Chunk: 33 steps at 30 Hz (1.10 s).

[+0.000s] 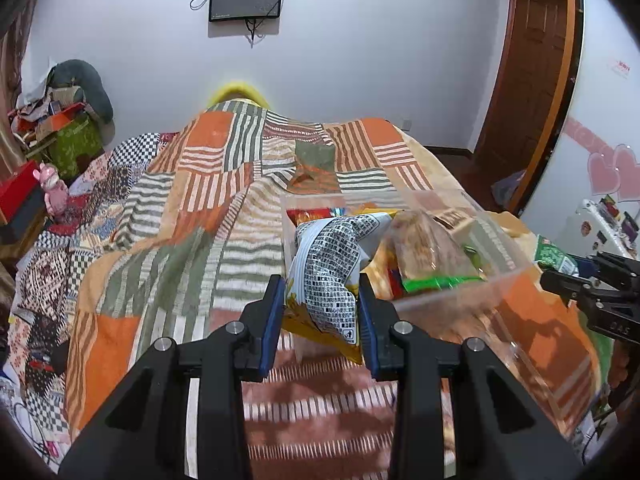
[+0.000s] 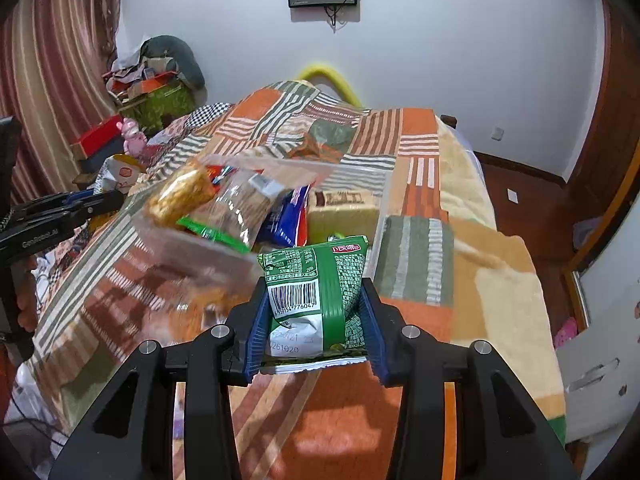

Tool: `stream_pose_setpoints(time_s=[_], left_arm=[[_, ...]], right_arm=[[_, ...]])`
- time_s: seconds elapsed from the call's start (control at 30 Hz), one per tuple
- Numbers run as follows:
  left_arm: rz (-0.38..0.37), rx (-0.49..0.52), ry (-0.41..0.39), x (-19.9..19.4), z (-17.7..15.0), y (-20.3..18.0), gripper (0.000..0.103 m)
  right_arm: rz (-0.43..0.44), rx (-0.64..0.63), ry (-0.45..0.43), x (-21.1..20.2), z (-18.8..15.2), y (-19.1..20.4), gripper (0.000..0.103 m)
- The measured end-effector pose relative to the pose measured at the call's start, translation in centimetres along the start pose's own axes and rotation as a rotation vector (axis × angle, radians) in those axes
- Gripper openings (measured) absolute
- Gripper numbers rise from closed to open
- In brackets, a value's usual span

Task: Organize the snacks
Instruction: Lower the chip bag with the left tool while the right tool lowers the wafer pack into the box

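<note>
Over a patchwork blanket [image 1: 168, 216], the left gripper [image 1: 320, 312] pinches a yellow-and-white packet [image 1: 326, 280] at the near edge of a clear bin [image 1: 500, 240] that holds more snacks. The right gripper [image 2: 312, 320] clamps a green packet [image 2: 316, 280] just before the same bin [image 2: 380, 200].

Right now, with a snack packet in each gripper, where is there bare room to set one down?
Free: blanket right of the clear bin, and the striped stretch left of it. Crowded: the bin, piled with packets, and the bedside clutter far left.
</note>
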<state>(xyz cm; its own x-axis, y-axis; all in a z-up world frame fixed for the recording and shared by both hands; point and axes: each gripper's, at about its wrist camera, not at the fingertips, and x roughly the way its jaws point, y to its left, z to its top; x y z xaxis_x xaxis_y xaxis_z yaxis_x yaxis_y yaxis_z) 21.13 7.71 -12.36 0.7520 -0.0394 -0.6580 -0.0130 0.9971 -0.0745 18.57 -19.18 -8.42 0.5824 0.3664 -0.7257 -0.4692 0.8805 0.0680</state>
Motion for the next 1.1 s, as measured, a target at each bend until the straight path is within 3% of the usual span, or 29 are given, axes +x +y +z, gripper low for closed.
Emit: stream_pose_setpoints(time_s=[0.3, 0.67, 0.87, 1.1], left_arm=[[-0.025, 0.003, 0.019, 3.4, 1.1, -0.8, 0.034], [-0.122, -0.035, 0.056, 6.1, 2.0, -1.9, 0.035], [-0.074, 0.025, 0.062, 6.6, 1.6, -3.1, 0.035], [-0.033, 0.001, 0.07, 6.2, 1.7, -2.6, 0.043]], right_arm=[[-0.006, 0.035, -0.003, 2.2, 1.8, -0.7, 0.039], [-0.008, 0.036, 0.034, 4.9, 2.9, -0.6, 0.039], [-0.002, 0.017, 0.061, 5.8, 3.2, 0.0, 0.039], [-0.009, 0.013, 0.098, 6.2, 2.7, 0.2, 0.041]])
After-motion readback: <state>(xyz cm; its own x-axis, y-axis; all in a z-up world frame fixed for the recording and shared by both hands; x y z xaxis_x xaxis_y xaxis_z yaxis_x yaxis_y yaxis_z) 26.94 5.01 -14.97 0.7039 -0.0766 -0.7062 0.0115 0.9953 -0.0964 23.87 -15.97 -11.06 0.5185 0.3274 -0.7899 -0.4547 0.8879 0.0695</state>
